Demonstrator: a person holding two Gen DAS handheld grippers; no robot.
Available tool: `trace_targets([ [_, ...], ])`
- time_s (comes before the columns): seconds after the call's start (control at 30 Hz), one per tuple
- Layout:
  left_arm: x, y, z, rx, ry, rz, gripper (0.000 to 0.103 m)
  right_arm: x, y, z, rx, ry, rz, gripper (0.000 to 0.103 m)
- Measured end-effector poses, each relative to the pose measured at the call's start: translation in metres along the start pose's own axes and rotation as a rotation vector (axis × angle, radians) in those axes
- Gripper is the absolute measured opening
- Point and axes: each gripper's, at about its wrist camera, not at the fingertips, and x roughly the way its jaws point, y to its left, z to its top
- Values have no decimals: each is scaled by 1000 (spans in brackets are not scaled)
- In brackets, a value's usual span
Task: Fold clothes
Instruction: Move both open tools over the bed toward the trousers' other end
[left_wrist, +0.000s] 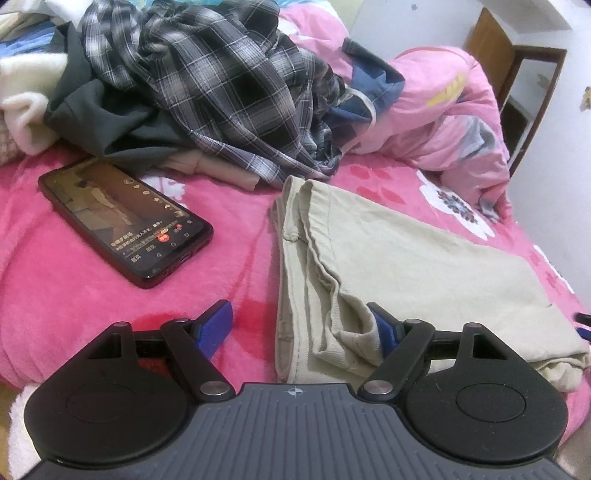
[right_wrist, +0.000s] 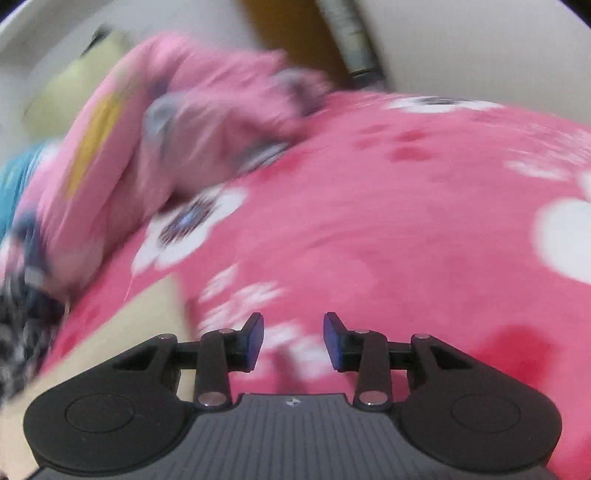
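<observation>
Item: beige ribbed garment (left_wrist: 406, 266), partly folded, lying flat on the pink floral blanket (left_wrist: 92, 295) at the near right of my left wrist view; in the right wrist view only a blurred beige corner (right_wrist: 122, 332) shows at lower left. Handling, by my judgement: light, soft and limp, with a ribbed weave that should grip well; layered edges will slide apart unless pinched together. Best hold: the thick seamed edge (left_wrist: 325, 280) or the bunched near corner (left_wrist: 354, 332), taking all layers at once. My left gripper (left_wrist: 299, 325): jaws spread wide, holding nothing, with the bunched corner between them and the right pad touching or just beside the cloth. My right gripper (right_wrist: 293, 341): jaws part open, empty, over bare blanket beside the garment. Also present: black smartphone (left_wrist: 125, 221), screen lit, left of the garment, apart; plaid shirt (left_wrist: 221, 85) heaped with unfolded clothes behind; pink quilt (left_wrist: 443, 110) bunched at far right.
</observation>
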Motion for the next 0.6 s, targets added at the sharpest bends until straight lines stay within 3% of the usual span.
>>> trace_targets([
  [0.13,-10,-8,14,-20,7,73,79,-28,-14,-9,53,2,178,40],
  [0.3,-48,-42,37,11,-116,107,79,-34,-6,-27,41,61,336,41],
  [0.43,-44,-113,55,184,-130,3,82,-19,6,-27,41,99,424,41],
  [0.6,12,-240,53,424,-31,-163,82,16,32,-3,-58,108,429,40],
])
